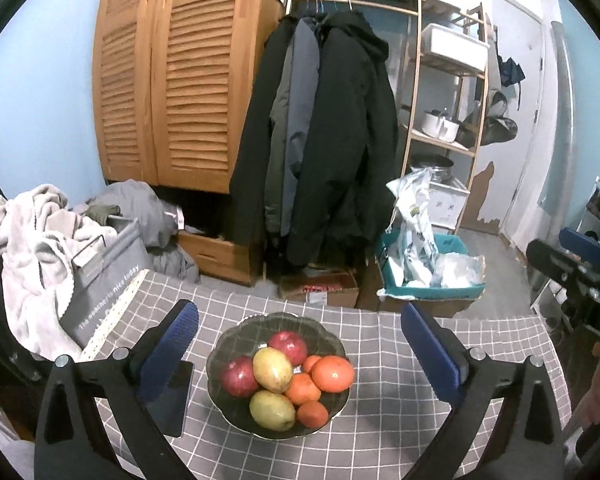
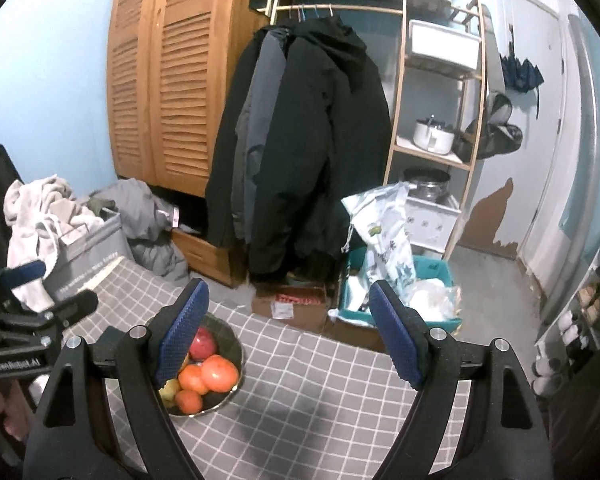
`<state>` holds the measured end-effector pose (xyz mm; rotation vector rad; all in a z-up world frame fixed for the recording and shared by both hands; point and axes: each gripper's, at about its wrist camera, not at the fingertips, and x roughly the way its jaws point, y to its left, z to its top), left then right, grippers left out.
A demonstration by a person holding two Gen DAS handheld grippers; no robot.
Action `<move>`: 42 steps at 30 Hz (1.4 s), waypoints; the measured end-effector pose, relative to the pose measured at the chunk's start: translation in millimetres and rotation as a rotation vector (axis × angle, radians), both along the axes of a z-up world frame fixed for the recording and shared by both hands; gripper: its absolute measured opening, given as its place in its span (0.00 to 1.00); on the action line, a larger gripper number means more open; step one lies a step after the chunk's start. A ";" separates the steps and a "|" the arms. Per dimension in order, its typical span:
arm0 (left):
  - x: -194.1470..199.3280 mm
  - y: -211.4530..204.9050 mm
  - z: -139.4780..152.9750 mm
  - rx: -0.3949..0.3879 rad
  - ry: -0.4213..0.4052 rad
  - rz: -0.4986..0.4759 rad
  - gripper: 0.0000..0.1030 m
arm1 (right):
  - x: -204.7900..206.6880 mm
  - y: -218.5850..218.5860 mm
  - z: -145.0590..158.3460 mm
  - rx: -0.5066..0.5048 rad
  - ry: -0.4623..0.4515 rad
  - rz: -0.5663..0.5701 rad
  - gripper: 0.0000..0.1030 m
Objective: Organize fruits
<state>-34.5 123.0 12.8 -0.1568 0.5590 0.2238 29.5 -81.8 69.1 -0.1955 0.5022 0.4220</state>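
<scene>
Your fruit is gathered in the dark bowl [image 1: 278, 376] on the checked desk [image 1: 380, 432]: two red apples [image 1: 289, 347], two yellow-green mangoes [image 1: 272, 370] and several oranges [image 1: 333, 373]. No fruit lies loose on the visible cloth. Your left gripper [image 1: 300, 364] hangs above the bowl, jaws wide and holding nothing. Your right gripper [image 2: 290, 334] stands beside it to the right, jaws likewise apart and empty. In my judgement the sorting is finished or nearly so.
</scene>
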 end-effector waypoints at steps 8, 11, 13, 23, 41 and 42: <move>-6.2 -2.4 10.8 0.016 -0.036 0.014 0.99 | -13.4 -13.5 9.3 0.019 -0.043 -0.020 0.79; -6.4 -3.2 11.8 0.019 -0.042 0.011 0.99 | -14.3 -17.5 11.2 0.029 -0.046 -0.027 0.79; -7.8 -4.8 13.5 0.024 -0.048 0.011 0.99 | -13.6 -18.9 11.6 0.028 -0.047 -0.032 0.79; -13.7 -13.3 23.0 0.055 -0.104 -0.004 0.99 | -15.4 -26.3 12.0 0.029 -0.061 -0.053 0.79; -14.0 -19.4 26.6 0.076 -0.128 -0.009 0.99 | -11.3 -34.7 10.0 0.019 -0.066 -0.075 0.79; -13.9 -20.4 26.2 0.078 -0.128 -0.009 0.99 | -11.3 -35.1 10.2 0.018 -0.068 -0.076 0.79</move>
